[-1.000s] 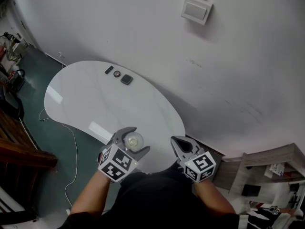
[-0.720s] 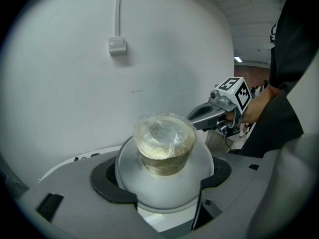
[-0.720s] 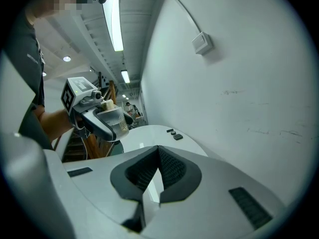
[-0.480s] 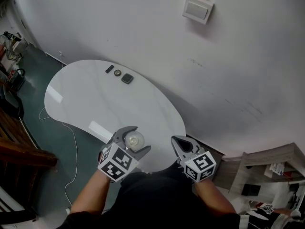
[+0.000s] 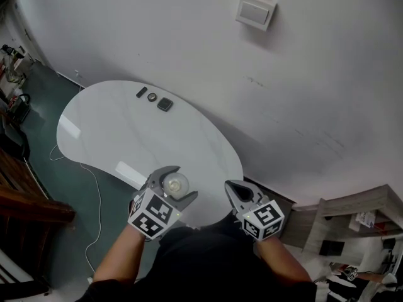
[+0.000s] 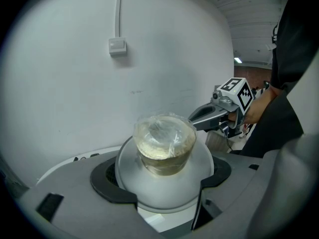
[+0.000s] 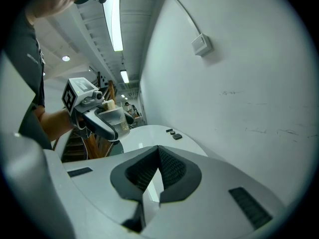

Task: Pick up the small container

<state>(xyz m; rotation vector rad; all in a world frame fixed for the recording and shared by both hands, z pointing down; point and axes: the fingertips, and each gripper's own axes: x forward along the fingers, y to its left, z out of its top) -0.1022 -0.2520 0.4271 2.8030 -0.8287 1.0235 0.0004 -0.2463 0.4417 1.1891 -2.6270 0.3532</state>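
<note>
The small container [image 5: 175, 183] is a clear cup with crinkled film over pale contents. It sits lifted above the near edge of the white table [image 5: 107, 137], held between the jaws of my left gripper [image 5: 172, 185]. In the left gripper view the container [image 6: 164, 149] fills the middle, with the dark pads [image 6: 112, 183] pressed to its lower sides and my left gripper [image 6: 164, 176] shut on it. My right gripper [image 5: 232, 188] hovers just to its right, off the table's edge, with its jaws together and nothing in them. The right gripper view shows my right gripper [image 7: 158, 151] shut and the container [image 7: 112, 119] at the left.
Three small dark objects [image 5: 152, 99] lie in a row at the table's far edge by the white wall. A switch box [image 5: 254, 11] is fixed high on the wall. A cable [image 5: 96, 182] trails on the green floor to the left, near wooden furniture [image 5: 25, 197].
</note>
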